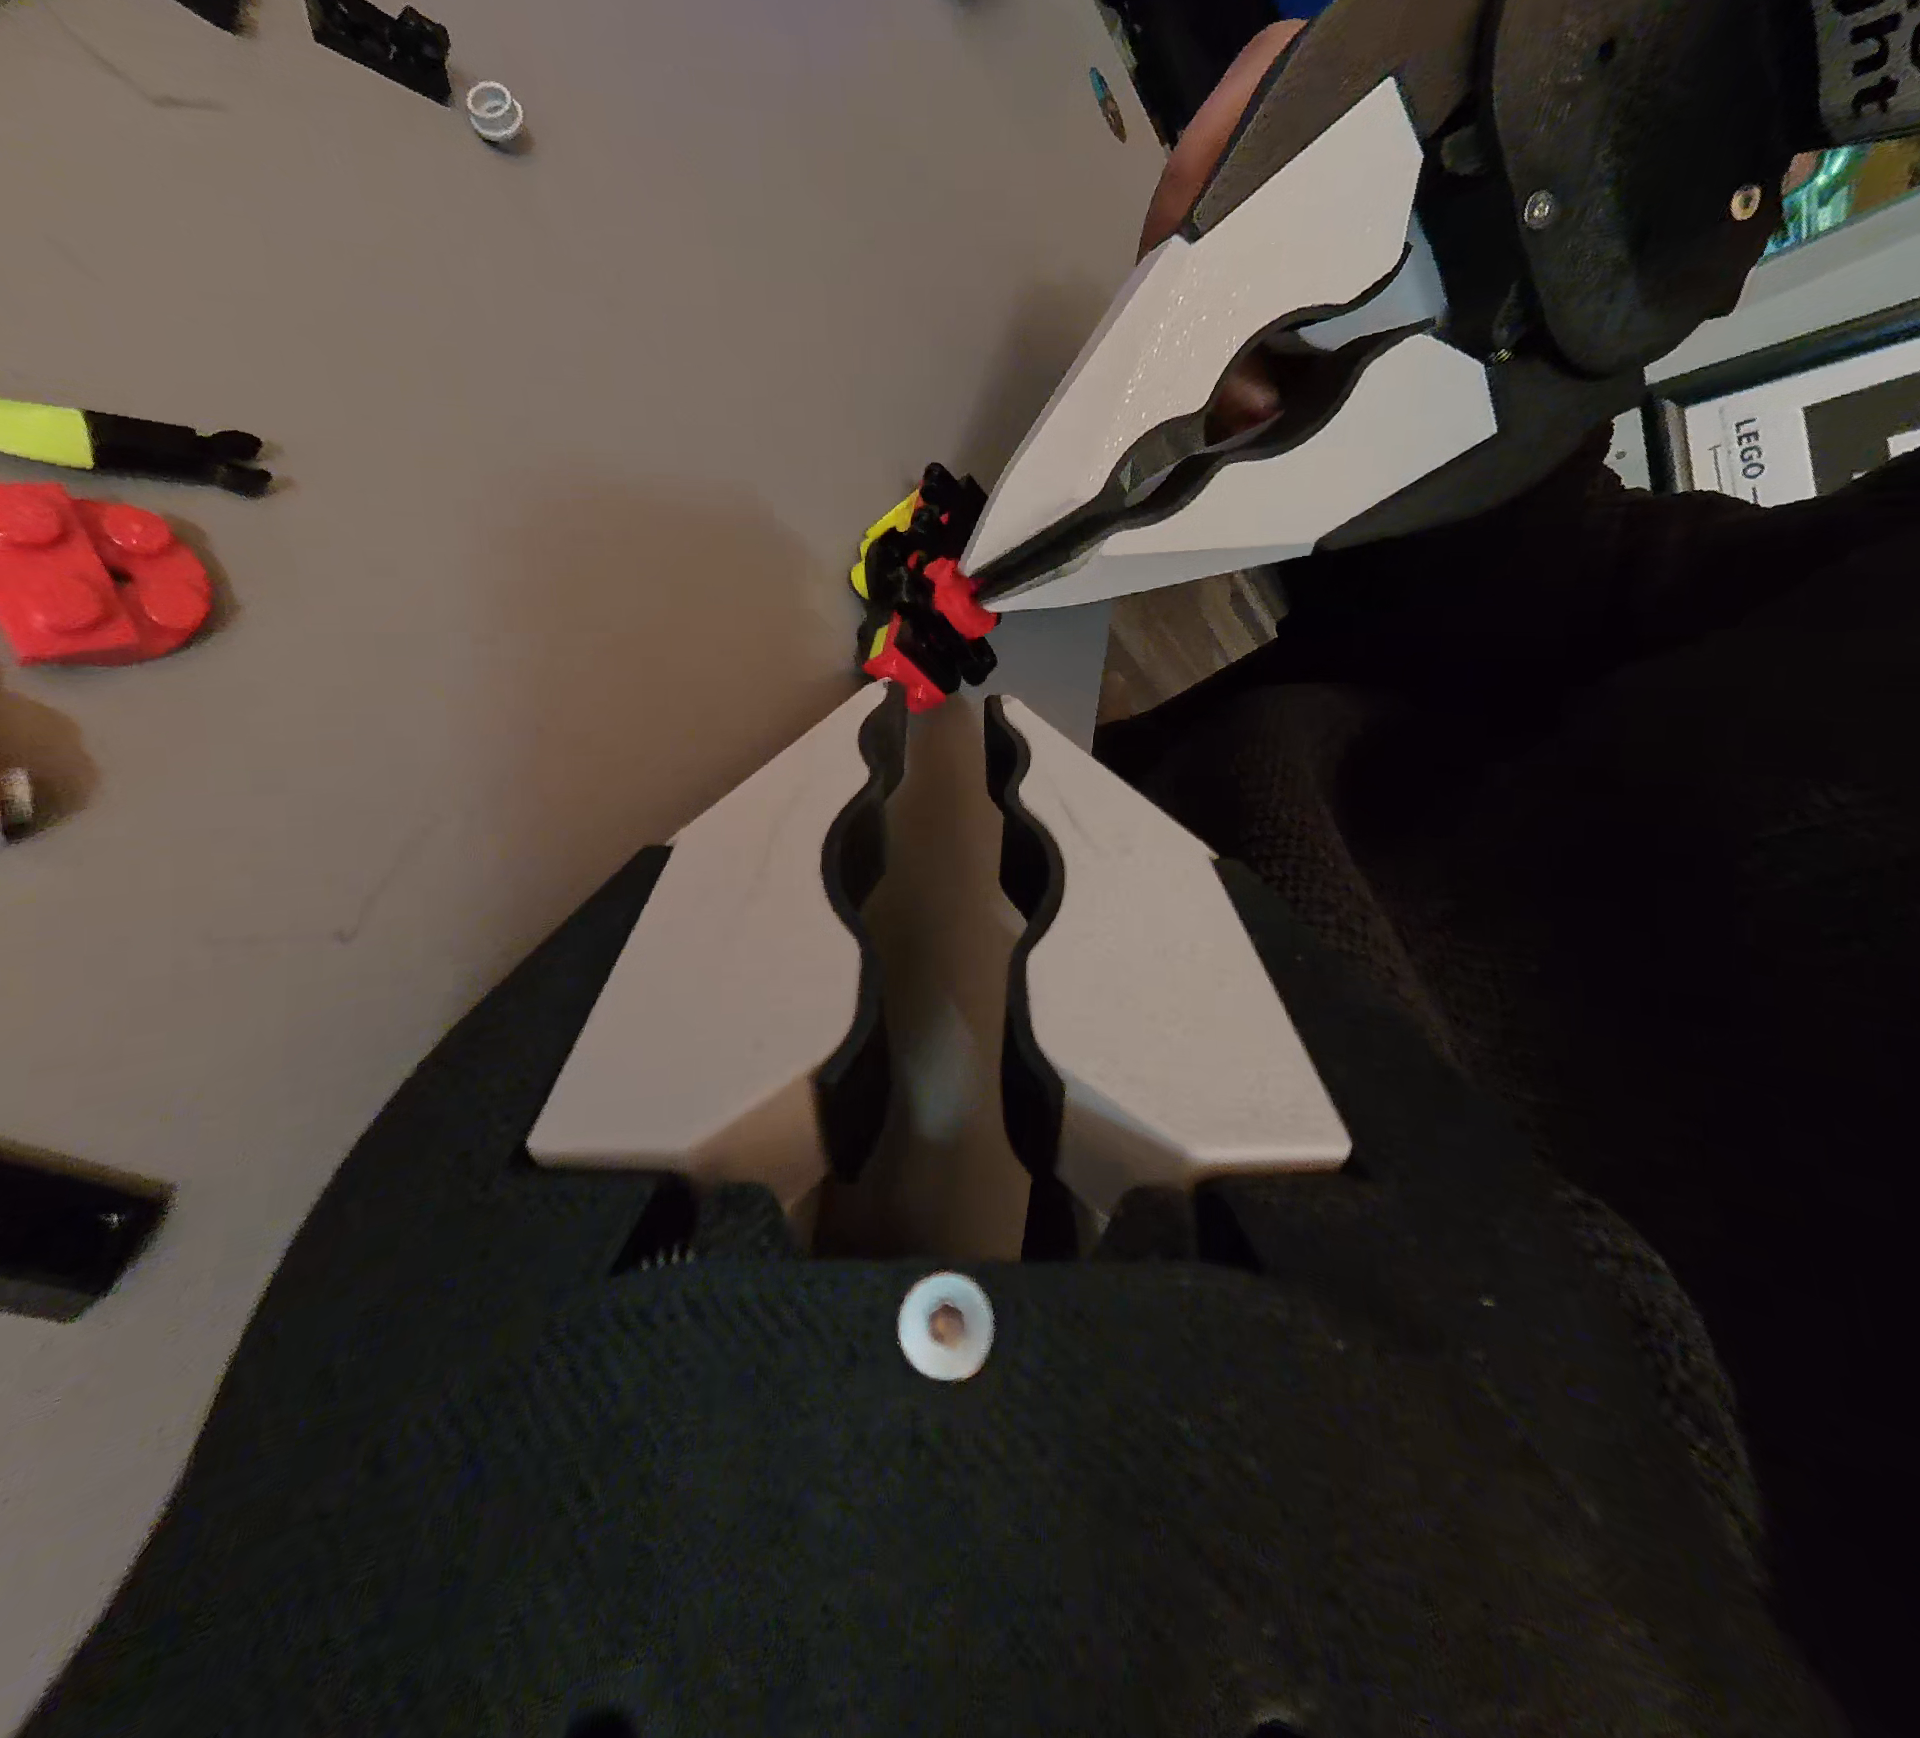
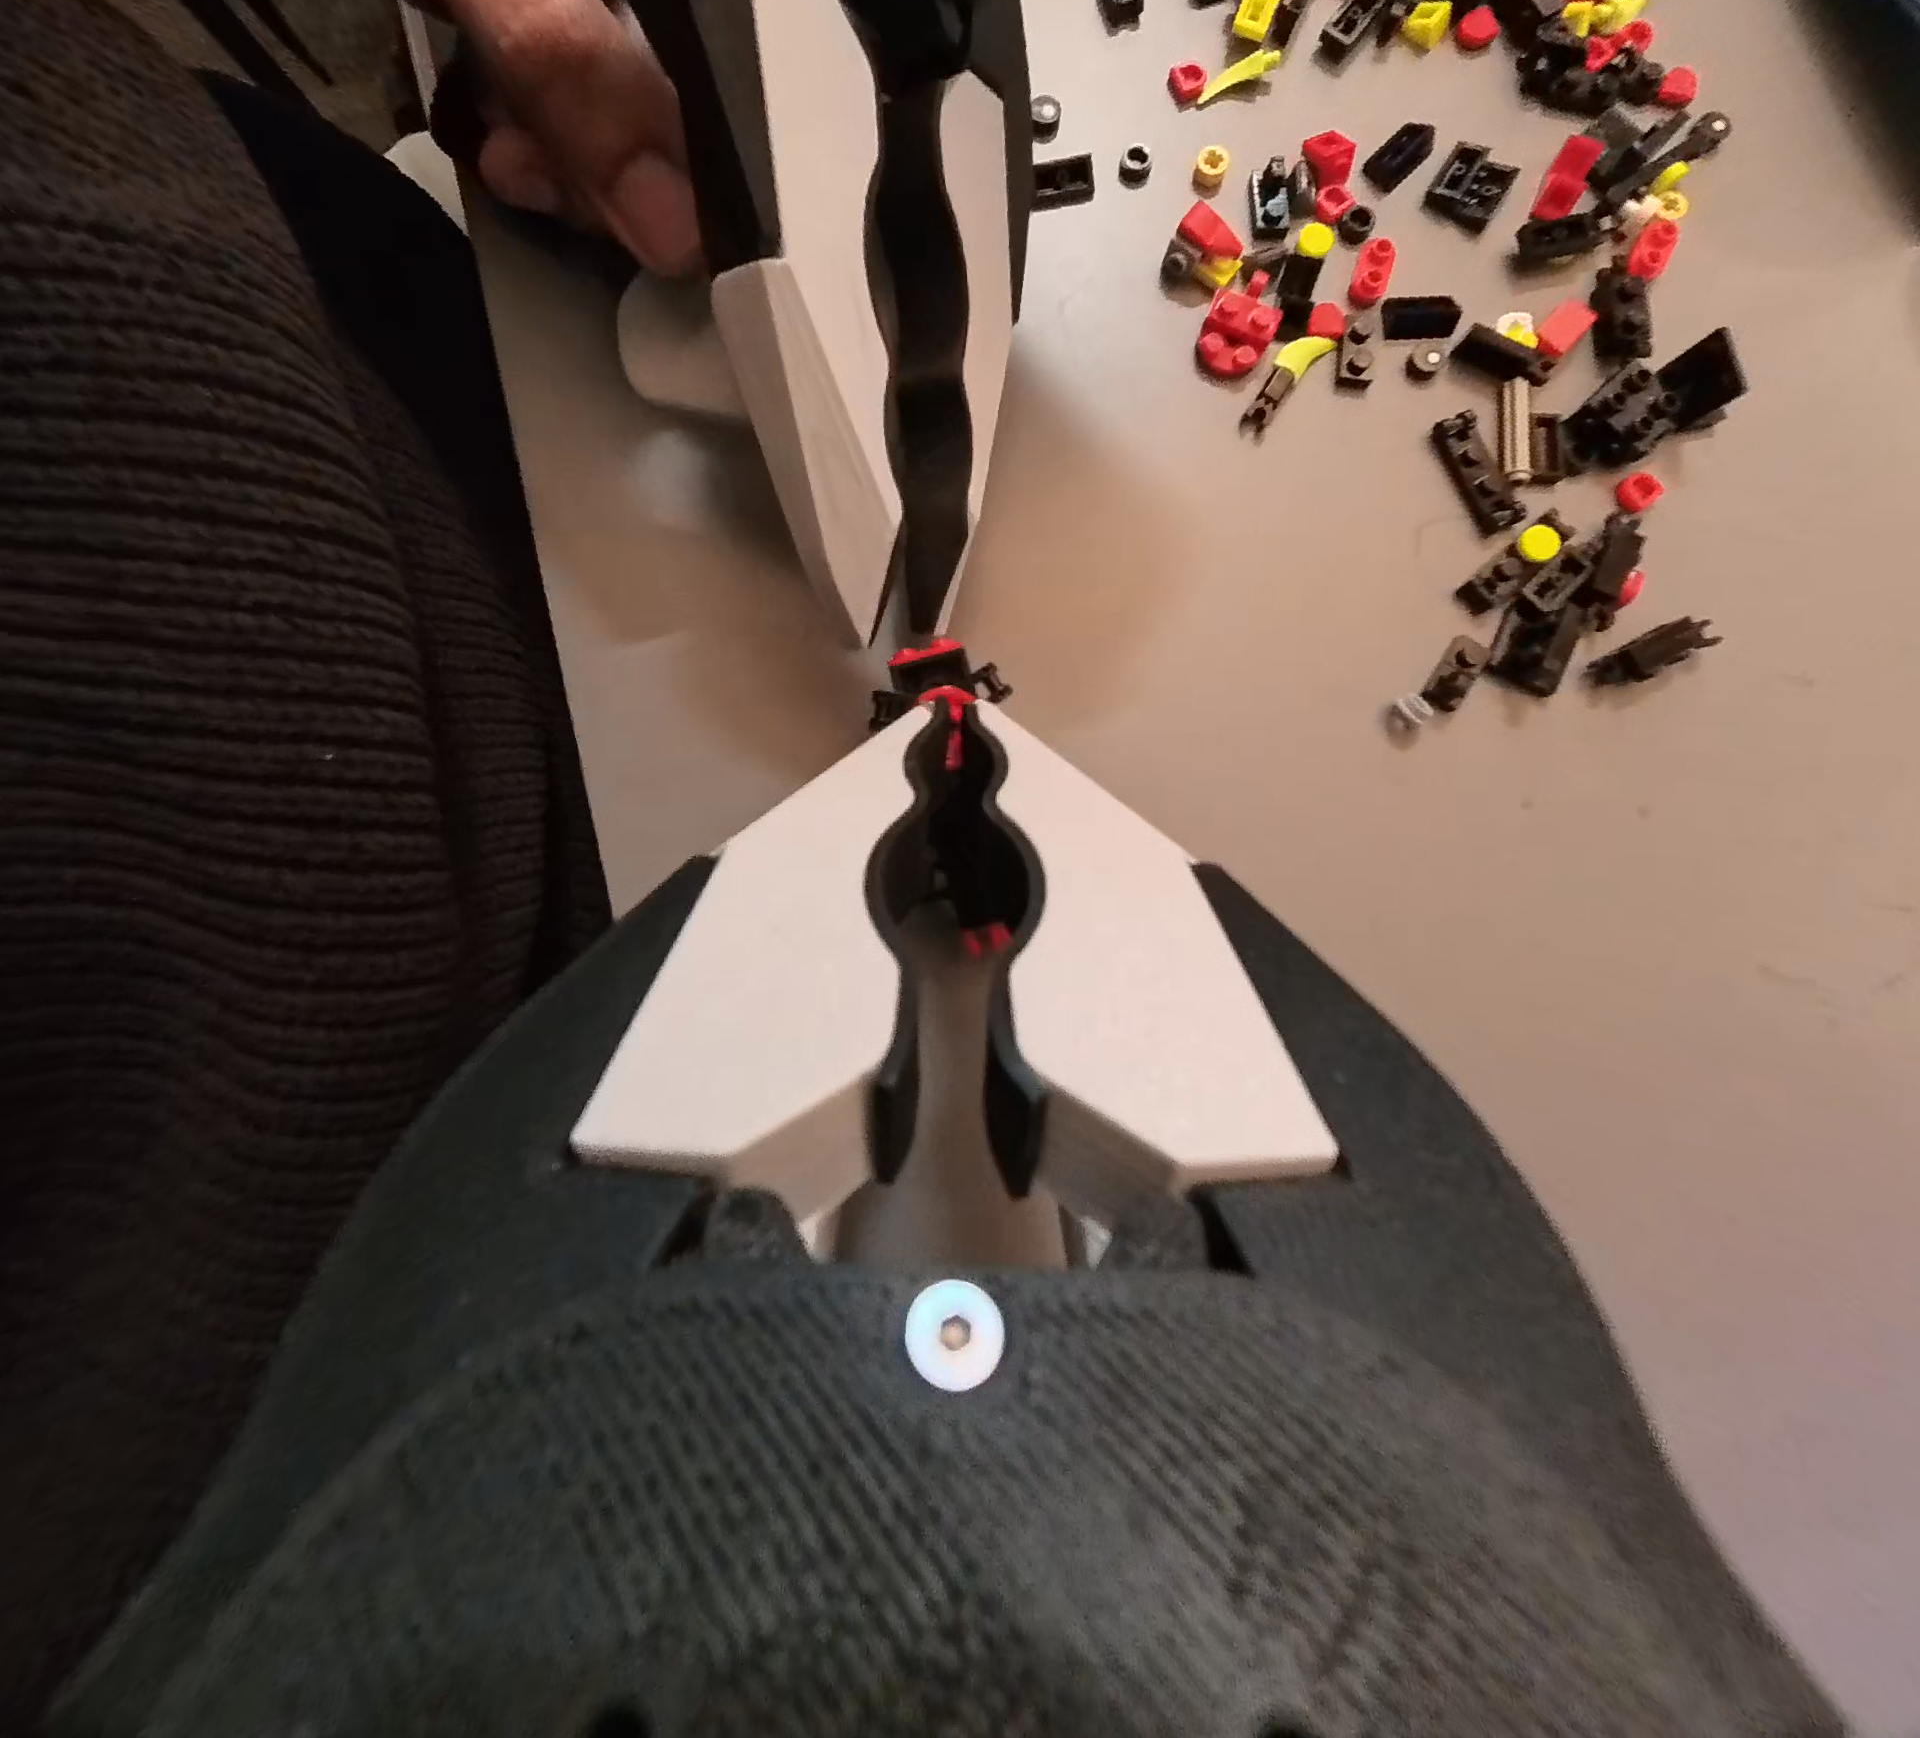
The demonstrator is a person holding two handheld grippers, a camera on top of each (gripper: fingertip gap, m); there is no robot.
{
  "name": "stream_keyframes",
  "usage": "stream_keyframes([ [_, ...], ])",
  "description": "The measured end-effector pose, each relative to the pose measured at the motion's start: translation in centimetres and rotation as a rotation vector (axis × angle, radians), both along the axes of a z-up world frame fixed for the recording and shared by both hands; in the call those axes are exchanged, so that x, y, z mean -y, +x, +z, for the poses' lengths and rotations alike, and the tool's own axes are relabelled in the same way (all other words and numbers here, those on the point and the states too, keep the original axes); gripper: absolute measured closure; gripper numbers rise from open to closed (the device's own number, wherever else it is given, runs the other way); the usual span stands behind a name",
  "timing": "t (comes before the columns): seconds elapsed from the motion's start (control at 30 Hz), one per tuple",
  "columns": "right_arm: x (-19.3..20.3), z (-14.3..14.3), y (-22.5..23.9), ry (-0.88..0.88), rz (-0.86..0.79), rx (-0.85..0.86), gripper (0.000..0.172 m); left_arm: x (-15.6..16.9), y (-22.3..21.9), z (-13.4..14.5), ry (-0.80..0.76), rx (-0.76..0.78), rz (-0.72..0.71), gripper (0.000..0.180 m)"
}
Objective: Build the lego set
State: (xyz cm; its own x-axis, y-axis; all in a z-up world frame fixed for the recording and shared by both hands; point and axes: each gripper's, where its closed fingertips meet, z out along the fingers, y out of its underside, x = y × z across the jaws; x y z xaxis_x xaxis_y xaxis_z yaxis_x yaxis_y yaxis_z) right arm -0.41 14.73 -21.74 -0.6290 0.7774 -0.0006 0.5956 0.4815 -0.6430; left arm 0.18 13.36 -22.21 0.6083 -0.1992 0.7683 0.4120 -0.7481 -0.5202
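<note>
Your right hand-held gripper (image 2: pixel 943 714) is pinched shut on a small brick assembly (image 1: pixel 925 587) of black, red and yellow pieces, its tips clamped on a red part at the near end. The left wrist view shows the same thing from the side: the right gripper's pale fingers (image 1: pixel 1195 400) come in from the upper right and meet on that red piece. The assembly hangs above the tabletop (image 1: pixel 623 286), close to its edge.

Your left hand-held gripper (image 1: pixel 940 701) stands narrowly open, with a clear gap between its black wavy pads. The assembly sits just ahead of its tips. The left tip is at a red piece on the assembly's lower end, but I cannot tell whether it touches; the right tip is clear of it. Neither pad presses on it.

In the right wrist view a hand (image 2: pixel 561 78) grips the left gripper's handle, coming from above toward the assembly.

A scatter of loose bricks (image 2: pixel 1455 234) in black, red and yellow lies on the tabletop well to the right of both grippers. In the left wrist view a red plate (image 1: pixel 99 576) lies at the left edge, a yellow and black piece (image 1: pixel 125 441) just above it, and a small clear round stud (image 1: pixel 496 111) farther up.
</note>
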Motion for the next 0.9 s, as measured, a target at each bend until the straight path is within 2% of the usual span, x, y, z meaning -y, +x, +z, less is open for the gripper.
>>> stream_keyframes([
  [0.03, -0.03, -0.06, 0.04, -0.001, 0.0, 0.005, 0.171, -0.03, -0.03, 0.05, 0.003, 0.002, 0.002, 0.167],
  [0.37, 0.42, 0.44, 0.37, -0.046, 0.009, 0.04, 0.167, -0.08, 0.02, -0.11, -0.013, 0.02, -0.002, 0.167],
  [0.57, 0.04, -0.22, 0.33, 0.05, 0.0, 0.072, 0.168, -0.14, 0.01, -0.13, -0.016, 0.024, -0.001, 0.167],
  [0.9, 0.08, -0.41, 0.46, 0.087, -0.042, 0.157, 0.169, -0.2, -0.03, -0.24, -0.02, 0.016, 0.003, 0.166],
])
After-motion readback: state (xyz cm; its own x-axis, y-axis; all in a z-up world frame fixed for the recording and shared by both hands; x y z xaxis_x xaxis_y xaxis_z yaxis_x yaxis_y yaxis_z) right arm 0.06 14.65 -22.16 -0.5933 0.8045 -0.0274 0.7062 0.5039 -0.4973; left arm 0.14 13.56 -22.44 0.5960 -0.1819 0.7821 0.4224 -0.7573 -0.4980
